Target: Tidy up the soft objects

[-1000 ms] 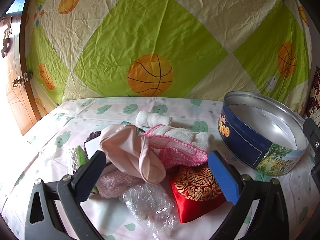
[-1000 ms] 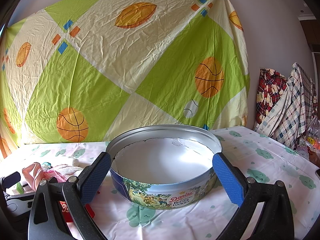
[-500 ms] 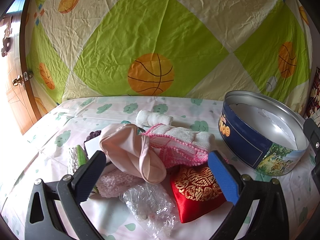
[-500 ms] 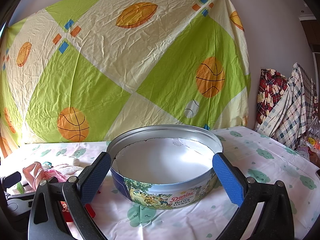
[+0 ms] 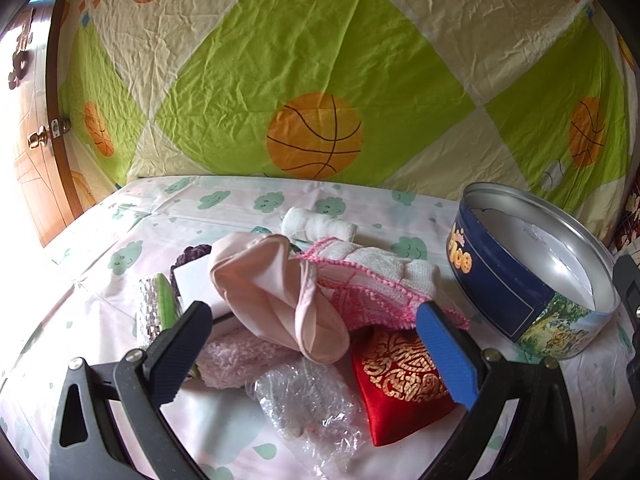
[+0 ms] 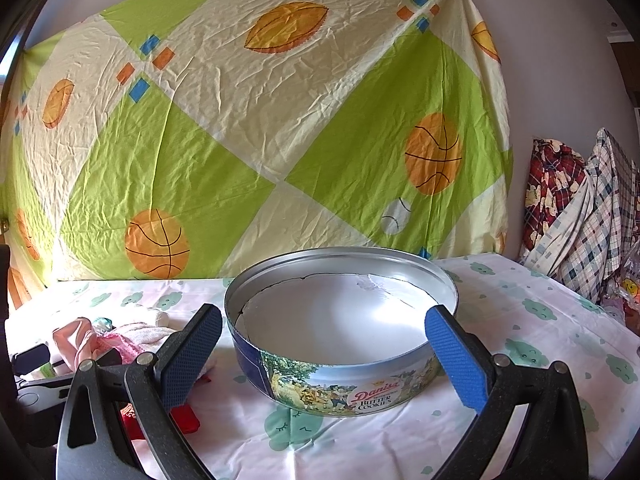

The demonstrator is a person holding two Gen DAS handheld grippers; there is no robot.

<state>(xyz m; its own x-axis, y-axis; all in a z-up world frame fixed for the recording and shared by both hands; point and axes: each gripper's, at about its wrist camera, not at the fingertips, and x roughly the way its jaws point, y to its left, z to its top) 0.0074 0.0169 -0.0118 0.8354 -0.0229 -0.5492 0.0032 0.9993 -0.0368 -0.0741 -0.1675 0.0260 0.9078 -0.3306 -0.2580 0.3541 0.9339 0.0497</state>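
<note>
Taking the round blue metal cookie tin (image 5: 532,276) as landmark, the soft things lie in a heap to its left on the cloud-printed sheet (image 5: 224,200): a foil-wrapped bundle (image 5: 149,312) farthest from it, then a fuzzy pale pink cloth (image 5: 236,356), a pale pink satin garment (image 5: 272,292) draped on top, a crumpled clear plastic bag (image 5: 308,404), a white towel with pink crochet edging (image 5: 372,276) and a red satin pouch with gold embroidery (image 5: 400,376) nearest the tin. The left gripper (image 5: 316,344) hangs over the heap, spread wide and holding nothing; the right gripper (image 6: 324,356), equally wide and empty, frames the tin, which is empty. Likely trouble: the layers overlap, so closing on the satin could drag the towel along, and slick satin or plastic may slip from the pads. The tin's side reads "Danisa Butter Cookies"; the pouch's gold motif I cannot read.
</note>
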